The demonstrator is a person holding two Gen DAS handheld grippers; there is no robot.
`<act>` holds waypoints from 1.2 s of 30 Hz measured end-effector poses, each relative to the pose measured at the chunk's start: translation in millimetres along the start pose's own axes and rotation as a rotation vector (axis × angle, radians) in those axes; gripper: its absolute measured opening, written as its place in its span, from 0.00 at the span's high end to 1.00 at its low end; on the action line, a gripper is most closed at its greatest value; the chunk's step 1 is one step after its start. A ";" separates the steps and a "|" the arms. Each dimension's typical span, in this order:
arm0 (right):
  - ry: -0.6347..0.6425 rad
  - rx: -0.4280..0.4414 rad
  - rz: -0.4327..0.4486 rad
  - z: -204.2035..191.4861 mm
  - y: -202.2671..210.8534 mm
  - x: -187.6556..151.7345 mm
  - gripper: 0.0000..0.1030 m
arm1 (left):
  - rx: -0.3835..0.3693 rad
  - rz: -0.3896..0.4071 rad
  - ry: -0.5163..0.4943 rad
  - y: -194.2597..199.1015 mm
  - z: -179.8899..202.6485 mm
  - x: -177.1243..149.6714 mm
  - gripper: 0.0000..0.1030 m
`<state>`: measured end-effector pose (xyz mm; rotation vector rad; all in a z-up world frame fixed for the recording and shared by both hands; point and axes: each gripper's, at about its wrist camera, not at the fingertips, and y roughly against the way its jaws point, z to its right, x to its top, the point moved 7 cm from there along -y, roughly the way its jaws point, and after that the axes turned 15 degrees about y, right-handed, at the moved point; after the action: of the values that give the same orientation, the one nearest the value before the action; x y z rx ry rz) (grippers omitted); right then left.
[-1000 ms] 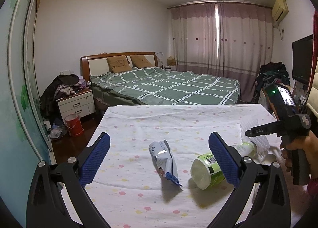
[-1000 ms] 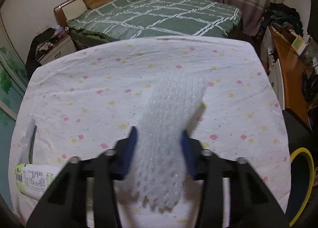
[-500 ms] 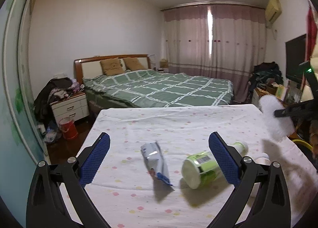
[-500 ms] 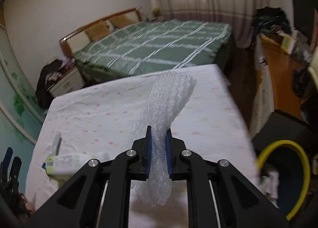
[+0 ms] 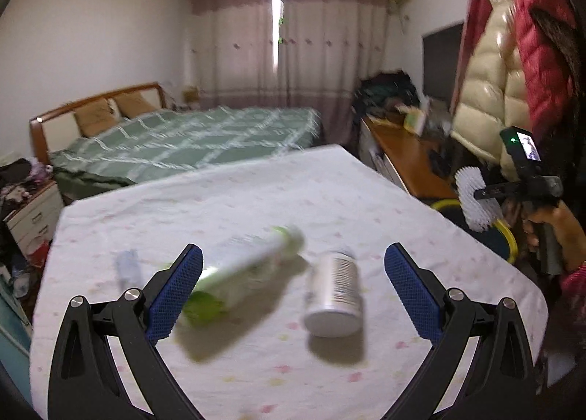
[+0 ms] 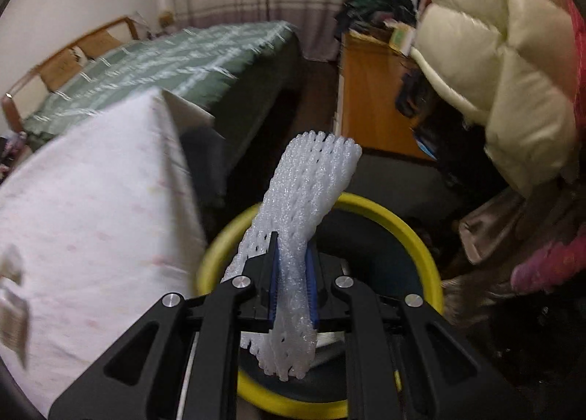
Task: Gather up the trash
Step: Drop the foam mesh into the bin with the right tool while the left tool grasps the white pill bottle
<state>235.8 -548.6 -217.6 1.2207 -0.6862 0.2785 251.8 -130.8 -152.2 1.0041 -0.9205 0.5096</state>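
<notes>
My right gripper (image 6: 292, 282) is shut on a white foam net sleeve (image 6: 311, 185), held over a yellow-rimmed dark bin (image 6: 421, 248) beside the table. From the left wrist view that sleeve (image 5: 476, 200) shows at the far right, above the bin's rim (image 5: 509, 237). My left gripper (image 5: 293, 295) is open over the table, with nothing between its blue pads (image 5: 175, 295). Below it lie a green-and-white bottle (image 5: 241, 273) on its side and a silver can (image 5: 335, 288). A small foil wrapper (image 5: 126, 270) lies further left.
The table has a white spotted cloth (image 5: 256, 193). Behind it stands a green checked bed (image 5: 183, 141). An orange wooden desk (image 6: 370, 97) and hanging cream and red puffer jackets (image 6: 505, 64) crowd the right side. A bedside cabinet (image 5: 29, 215) sits at the left.
My right gripper closed on the foam sleeve, lifted it off the table and swung it right over the bin. The left gripper shifted right, toward the bottle and can.
</notes>
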 end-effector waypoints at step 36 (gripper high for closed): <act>-0.065 0.039 -0.042 27.5 -27.2 -52.3 0.53 | 0.007 -0.263 -0.052 -91.6 46.1 -31.7 0.52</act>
<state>201.3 -575.0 -265.9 1.2843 -0.7134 0.2183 282.9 -213.3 -213.4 1.1296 -0.8174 0.2663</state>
